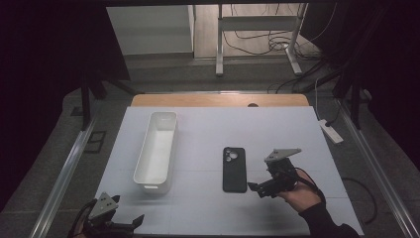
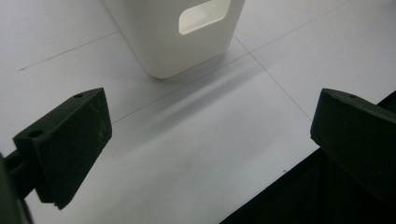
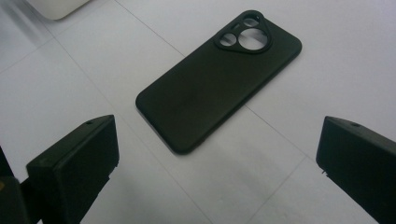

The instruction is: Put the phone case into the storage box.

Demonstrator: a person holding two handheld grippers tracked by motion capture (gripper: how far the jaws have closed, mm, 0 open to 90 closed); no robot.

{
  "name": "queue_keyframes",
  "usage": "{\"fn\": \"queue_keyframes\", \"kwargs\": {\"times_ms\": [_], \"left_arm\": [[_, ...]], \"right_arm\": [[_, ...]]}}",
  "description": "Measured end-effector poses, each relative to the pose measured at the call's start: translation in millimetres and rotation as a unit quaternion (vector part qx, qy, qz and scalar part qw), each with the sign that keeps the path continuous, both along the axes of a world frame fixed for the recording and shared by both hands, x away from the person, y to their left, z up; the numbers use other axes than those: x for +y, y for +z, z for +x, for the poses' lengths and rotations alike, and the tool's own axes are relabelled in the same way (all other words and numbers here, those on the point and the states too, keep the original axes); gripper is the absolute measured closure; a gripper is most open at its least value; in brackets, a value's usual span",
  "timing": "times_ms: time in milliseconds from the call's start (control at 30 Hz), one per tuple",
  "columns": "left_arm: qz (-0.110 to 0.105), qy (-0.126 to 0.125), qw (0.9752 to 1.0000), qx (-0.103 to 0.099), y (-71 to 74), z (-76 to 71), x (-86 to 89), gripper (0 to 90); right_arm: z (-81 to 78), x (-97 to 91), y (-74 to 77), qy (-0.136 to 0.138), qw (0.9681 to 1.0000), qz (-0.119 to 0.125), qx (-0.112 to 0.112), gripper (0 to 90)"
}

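The right tool [image 1: 258, 189], jaws spread wide and empty, sits just right of the black phone case [image 1: 234, 169] lying flat mid-worktop, likely lining up a grasp, while the left tool [image 1: 130, 224] waits open near the white bin [image 1: 157, 151].

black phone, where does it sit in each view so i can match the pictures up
High view: the black phone lies flat right of centre, just left of the right tool.
Left gripper view: not in it.
Right gripper view: the phone lies at the centre, slanted, camera end at upper right, ahead of the open jaws.
Shared landmark: the white bin, left of the phone in the high view, shows at the top of the left gripper view and as a corner at top left in the right gripper view.
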State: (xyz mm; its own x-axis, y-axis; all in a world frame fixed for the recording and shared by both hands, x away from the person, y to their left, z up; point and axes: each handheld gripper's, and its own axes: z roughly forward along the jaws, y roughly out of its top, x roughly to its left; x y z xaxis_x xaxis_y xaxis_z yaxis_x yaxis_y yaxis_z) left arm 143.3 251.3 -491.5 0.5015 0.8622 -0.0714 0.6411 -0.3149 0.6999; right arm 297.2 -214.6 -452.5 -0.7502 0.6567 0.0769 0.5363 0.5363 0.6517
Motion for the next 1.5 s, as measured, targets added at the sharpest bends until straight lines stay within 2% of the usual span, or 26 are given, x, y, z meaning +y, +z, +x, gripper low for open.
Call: {"fn": "queue_keyframes", "kwargs": {"times_ms": [733,1033,1267,1500], "left_arm": [[0.003,-0.003,1.0,-0.001,-0.2,0.1,-0.8,0.0],[0.005,-0.004,1.0,0.0,-0.2,0.1,-1.3,0.0],[0.008,-0.006,0.9999,0.001,-0.3,0.2,-1.9,0.0],[0.011,-0.008,0.9999,0.001,-0.3,0.4,-2.2,0.0]], "right_arm": [[16.3,21.5,-0.9,0.022,0.9998,-0.001,0.001,0.0],[25.4,31.9,-4.3,0.031,0.9994,-0.014,0.001,0.0],[33.6,40.4,-8.5,0.03,0.9993,-0.016,0.014,0.0],[38.0,48.5,-12.1,0.036,0.9986,-0.034,0.02,0.0]]}}
